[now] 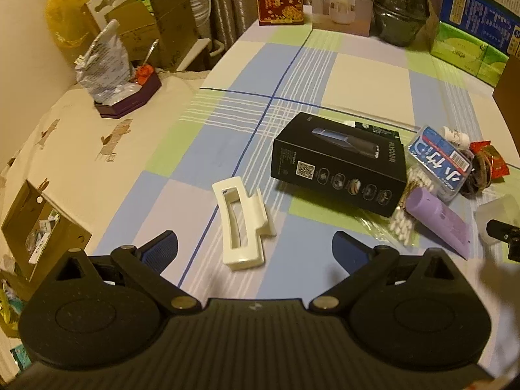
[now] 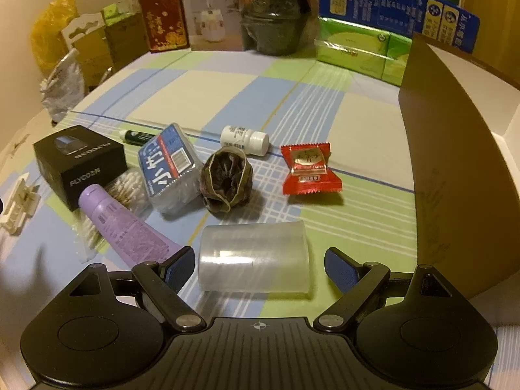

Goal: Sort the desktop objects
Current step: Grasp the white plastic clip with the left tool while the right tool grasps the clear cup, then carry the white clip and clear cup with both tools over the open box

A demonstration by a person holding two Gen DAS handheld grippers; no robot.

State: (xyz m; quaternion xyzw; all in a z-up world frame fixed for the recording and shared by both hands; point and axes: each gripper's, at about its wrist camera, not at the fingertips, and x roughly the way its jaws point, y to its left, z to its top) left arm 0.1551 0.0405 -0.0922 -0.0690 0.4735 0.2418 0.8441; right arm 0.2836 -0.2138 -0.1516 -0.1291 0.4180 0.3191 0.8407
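Left wrist view
Left gripper [image 1: 255, 248]: jaws spread wide, gripping nothing; bottom centre of the frame.
White plastic holder [image 1: 242, 224]: lying on the checked tablecloth [image 1: 227, 123] between and just ahead of the fingertips, not touched.
Black box [image 1: 341, 162]: centre right, with a QR code and vertical lettering too small to read here.
Cotton swab case [image 1: 438, 162]: right of the box, blue label with large white characters.
Purple tube [image 1: 438, 221]: lower right, beside loose cotton swabs.
Humidifier box [image 1: 343, 0]: top centre, printed "J10 HUMIDIFIER".

Right wrist view
Right gripper [image 2: 260, 268]: jaws apart on either side of the clear plastic cup [image 2: 253, 255]; the left pad sits just at its side, the right pad stands clear.
Clear plastic cup: lying on its side, lower centre.
Black box [image 2: 78, 162]: left, reads "FLYCO".
Red candy wrapper [image 2: 310, 169]: right of centre, print unreadable.
White pill bottle [image 2: 243, 139]: above centre, lying down.
Brown mesh pouch [image 2: 224, 180]: centre.
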